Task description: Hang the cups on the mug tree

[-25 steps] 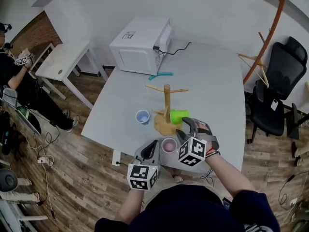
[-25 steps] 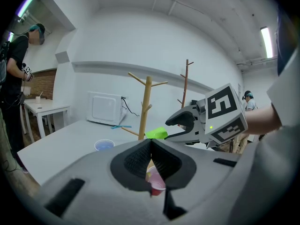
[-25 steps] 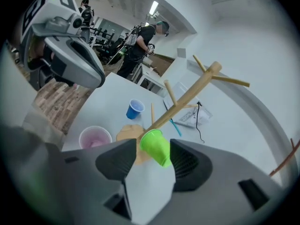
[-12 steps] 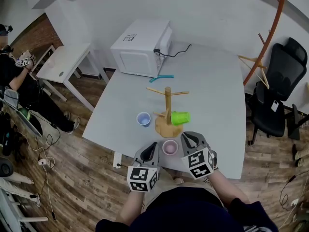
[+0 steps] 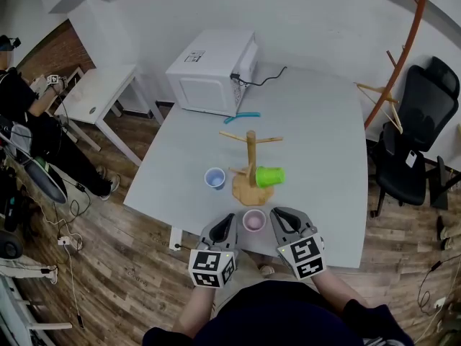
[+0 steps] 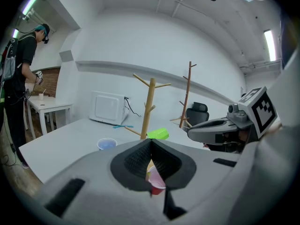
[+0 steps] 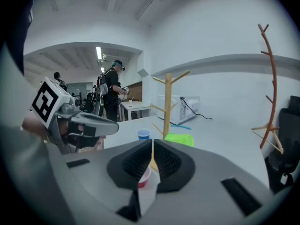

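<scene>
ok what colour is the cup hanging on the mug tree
It's a bright green plastic cup, clearest in the head view.

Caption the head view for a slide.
Green cup hangs on mug tree; pink cup and blue cup stand on table.

Mug tree (image 5: 251,153) pale wood; green cup (image 5: 269,176) smooth plastic; table (image 5: 317,121) matt grey.

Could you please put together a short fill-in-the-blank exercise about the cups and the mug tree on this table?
The cup hanging on the mug tree is ____.
In the head view, the blue cup stands to the tree's ____.
The number of cups standing on the table is ____.
Missing words: green; left; two.
</scene>
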{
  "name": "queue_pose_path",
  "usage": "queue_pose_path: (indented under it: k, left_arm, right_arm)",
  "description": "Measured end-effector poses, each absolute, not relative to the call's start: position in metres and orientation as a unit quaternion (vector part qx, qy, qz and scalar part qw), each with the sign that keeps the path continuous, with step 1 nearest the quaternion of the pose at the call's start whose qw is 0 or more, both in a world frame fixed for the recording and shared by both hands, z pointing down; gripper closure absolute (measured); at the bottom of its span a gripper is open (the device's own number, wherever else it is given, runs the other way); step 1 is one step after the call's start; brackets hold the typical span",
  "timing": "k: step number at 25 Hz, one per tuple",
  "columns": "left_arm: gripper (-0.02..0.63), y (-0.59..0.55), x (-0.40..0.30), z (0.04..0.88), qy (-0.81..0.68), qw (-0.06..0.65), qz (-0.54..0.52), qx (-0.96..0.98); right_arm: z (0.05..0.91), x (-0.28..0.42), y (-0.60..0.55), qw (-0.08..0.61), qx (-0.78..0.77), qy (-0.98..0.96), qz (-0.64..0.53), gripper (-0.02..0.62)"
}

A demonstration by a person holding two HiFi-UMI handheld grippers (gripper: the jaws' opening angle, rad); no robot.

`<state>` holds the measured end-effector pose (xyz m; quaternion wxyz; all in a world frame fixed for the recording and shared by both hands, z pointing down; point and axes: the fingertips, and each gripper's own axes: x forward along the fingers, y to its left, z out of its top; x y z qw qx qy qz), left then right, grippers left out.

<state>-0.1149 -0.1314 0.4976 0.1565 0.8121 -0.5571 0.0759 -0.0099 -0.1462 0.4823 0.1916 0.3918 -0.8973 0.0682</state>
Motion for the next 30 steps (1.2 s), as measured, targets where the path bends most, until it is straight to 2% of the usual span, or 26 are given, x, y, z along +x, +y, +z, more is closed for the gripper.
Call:
queue_pose_path:
  k: [14, 30]
  left_arm:
    - [0.588, -0.131, -0.126, 0.503, -0.572, 0.16, 0.069, 0.802]
    - [0.584, -0.161, -0.156, 0.535, -0.579, 0.195, 0.091, 0.786]
  right_arm:
    - [0.485, -0.015, -0.135, 0.182, 0.376, -0.905, 0.078, 0.56]
    - [0.485, -0.016, -0.157, 0.177, 0.395, -0.898, 0.082, 0.56]
